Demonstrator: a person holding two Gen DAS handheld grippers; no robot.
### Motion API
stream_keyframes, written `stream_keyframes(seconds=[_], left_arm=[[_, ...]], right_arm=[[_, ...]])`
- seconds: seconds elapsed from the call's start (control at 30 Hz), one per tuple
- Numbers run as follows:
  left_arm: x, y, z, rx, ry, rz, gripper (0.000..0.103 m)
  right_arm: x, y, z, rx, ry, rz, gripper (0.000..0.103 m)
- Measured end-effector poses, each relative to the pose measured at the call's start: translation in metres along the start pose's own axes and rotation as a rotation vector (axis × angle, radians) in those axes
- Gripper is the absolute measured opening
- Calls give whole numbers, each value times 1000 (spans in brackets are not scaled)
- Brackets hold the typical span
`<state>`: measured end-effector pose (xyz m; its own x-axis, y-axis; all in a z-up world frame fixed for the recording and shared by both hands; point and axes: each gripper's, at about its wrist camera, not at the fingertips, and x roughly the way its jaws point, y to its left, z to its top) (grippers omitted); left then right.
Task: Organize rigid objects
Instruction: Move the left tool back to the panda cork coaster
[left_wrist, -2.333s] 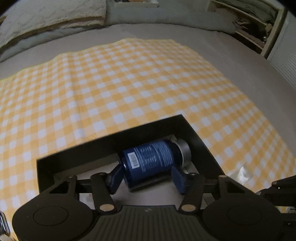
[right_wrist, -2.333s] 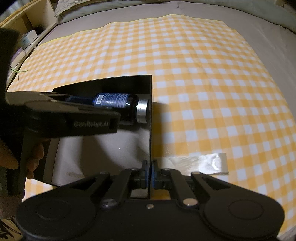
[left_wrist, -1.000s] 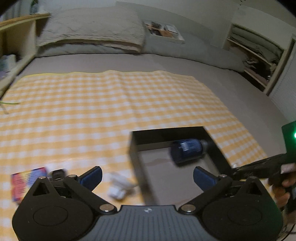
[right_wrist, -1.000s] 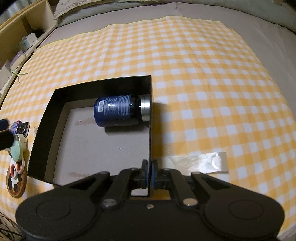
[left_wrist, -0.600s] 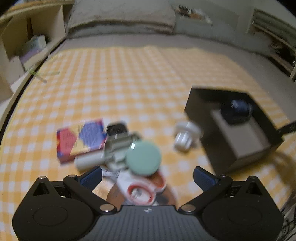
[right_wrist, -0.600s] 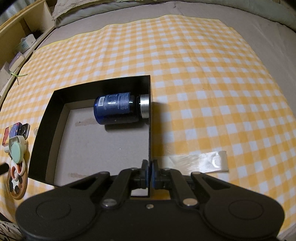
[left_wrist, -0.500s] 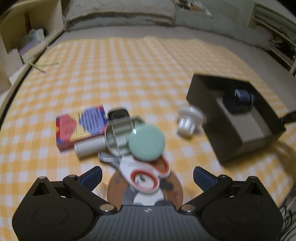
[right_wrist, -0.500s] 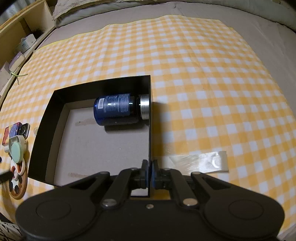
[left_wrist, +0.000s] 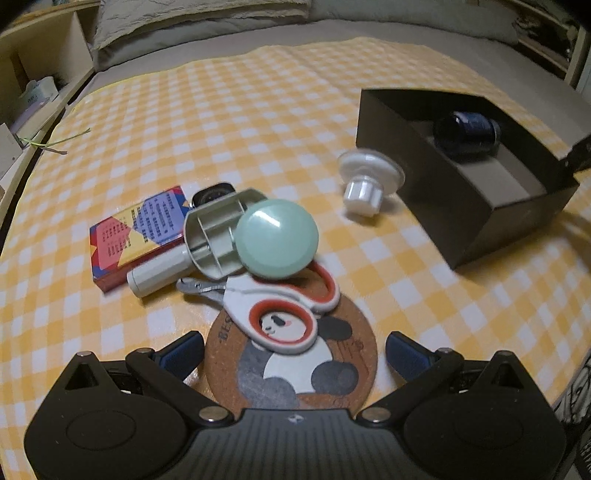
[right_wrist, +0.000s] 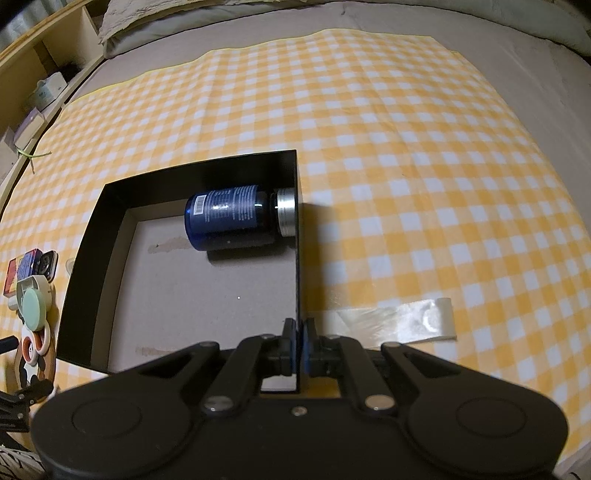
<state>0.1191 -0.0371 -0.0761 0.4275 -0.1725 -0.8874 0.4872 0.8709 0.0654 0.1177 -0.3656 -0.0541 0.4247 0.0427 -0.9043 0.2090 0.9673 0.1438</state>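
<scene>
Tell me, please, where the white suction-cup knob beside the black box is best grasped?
Probably by the ribbed white stem of the white suction-cup knob. It lies tipped, stem towards the camera, disc near the black box; come from above, jaws across the stem.

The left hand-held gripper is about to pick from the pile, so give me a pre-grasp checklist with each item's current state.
1. Left hand-held gripper open: ok, jaws wide, nothing between the pads.
2. Target within the jaws: ok, the panda coaster sits between the fingers.
3. Coaster free to lift alone: not ok, the nail clippers lie on it, and the green round lid overlaps their handle.
4. Black box steadied: ok, the right hand-held gripper is shut on its right wall.
5. Room in the box: ok, only the blue bottle lies at the far end.
6. Whether the pads reach the cloth: cannot tell.
</scene>
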Motion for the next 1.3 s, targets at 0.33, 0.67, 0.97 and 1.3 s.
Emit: stream_keyframes(seconds=[0.33,0.67,0.97,1.3], left_arm=[[-4,16,1,-156,0,-65,95],[-11,9,13,-200,9,-129,90],[7,-37,9,-27,4,20,103],[3,-28,21,-162,3,-88,98]], right_arm=[[0,0,-1,1,0,1,4],[0,0,-1,1,1,1,4],[0,0,-1,0,1,1,4],[0,0,-2,4,2,9,5]])
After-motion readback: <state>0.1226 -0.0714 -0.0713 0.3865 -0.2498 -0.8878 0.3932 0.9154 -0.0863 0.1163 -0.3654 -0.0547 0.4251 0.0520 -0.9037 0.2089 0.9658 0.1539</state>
